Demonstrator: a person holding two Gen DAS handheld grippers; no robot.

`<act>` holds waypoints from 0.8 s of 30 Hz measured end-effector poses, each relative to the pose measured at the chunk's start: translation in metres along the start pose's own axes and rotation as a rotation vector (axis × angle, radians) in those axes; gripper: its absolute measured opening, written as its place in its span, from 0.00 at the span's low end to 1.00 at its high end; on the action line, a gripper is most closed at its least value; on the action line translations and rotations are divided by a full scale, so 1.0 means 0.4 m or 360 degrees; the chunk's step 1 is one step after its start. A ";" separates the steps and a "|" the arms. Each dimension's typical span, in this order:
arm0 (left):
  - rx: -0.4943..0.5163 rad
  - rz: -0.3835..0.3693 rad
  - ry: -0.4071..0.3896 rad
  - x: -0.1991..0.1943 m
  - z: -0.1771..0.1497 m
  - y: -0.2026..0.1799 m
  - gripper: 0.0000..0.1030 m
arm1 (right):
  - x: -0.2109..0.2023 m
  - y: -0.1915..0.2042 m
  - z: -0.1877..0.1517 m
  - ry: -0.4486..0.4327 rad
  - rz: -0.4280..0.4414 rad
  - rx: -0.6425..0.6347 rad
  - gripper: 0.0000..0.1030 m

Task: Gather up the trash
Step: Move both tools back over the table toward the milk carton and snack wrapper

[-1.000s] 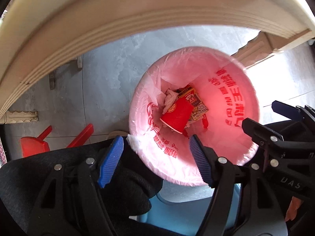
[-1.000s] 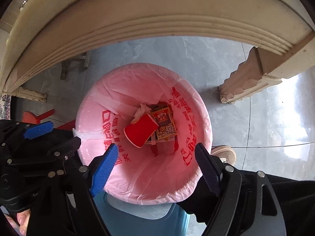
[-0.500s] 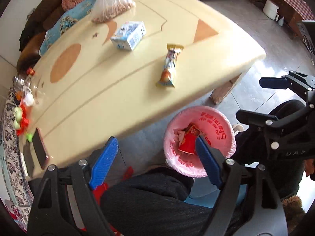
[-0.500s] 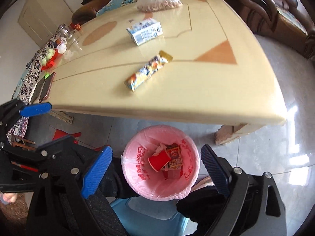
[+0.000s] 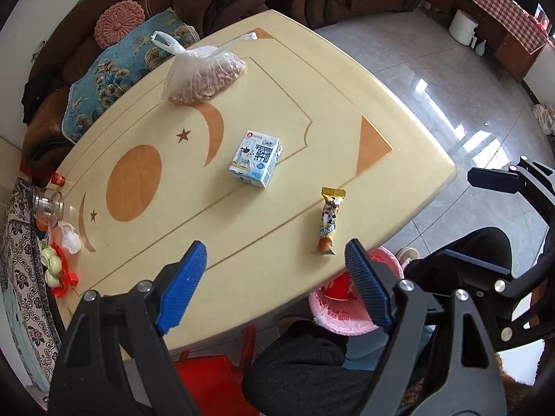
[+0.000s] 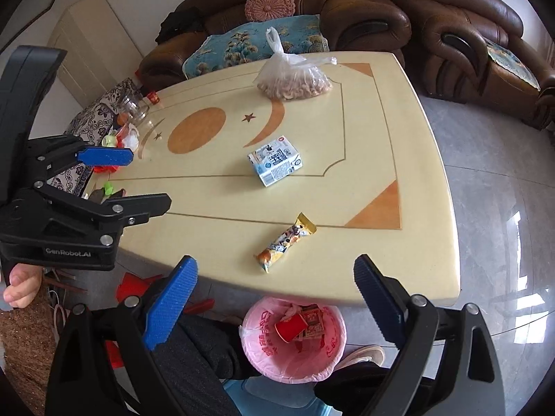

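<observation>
The table [image 5: 399, 131] edge hides half the pink-lined bin [image 5: 347, 322] in the left view; the right view shows it whole, red cup [image 6: 290, 327] inside; snack wrapper [image 6: 285, 242] lies near that edge, carton [image 6: 275, 160] mid-table; left gripper [image 5: 274, 284] and right gripper [image 6: 277, 301] gape wide, empty.

Left gripper [image 5: 274, 282], black-framed with blue ribbed pads, points steeply downward; its jaws stand wide apart with nothing between them. Right gripper [image 6: 277, 300], of identical build, likewise points downward, jaws wide apart and empty. Bare fingers [image 6: 19, 282] grasp the left gripper's body. Dark-trousered legs [image 6: 197, 350] lie below both.
</observation>
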State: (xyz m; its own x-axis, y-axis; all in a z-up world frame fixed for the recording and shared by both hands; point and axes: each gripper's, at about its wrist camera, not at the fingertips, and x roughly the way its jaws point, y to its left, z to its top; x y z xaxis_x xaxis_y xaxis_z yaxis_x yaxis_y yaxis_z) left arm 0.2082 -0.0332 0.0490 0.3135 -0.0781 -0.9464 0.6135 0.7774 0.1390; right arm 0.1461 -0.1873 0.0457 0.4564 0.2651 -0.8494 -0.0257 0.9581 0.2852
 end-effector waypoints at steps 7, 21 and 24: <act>0.0116 -0.0002 0.0070 0.058 0.090 0.025 0.78 | 0.020 -0.021 0.056 0.0025 -0.0006 0.0080 0.87; 0.0263 -0.0074 0.0171 0.223 0.189 0.035 0.78 | 0.171 -0.018 0.081 0.0175 -0.0023 0.0133 0.87; 0.0300 -0.0070 0.0206 0.267 0.210 0.037 0.78 | 0.213 -0.019 0.076 0.0220 -0.0023 0.0151 0.87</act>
State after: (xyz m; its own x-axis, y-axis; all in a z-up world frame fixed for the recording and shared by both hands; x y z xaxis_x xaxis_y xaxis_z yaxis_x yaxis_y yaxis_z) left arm 0.3118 -0.0825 -0.0257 0.1951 -0.0194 -0.9806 0.7528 0.6438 0.1370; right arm 0.2120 -0.1752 -0.0152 0.3293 0.2697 -0.9049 0.0674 0.9492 0.3074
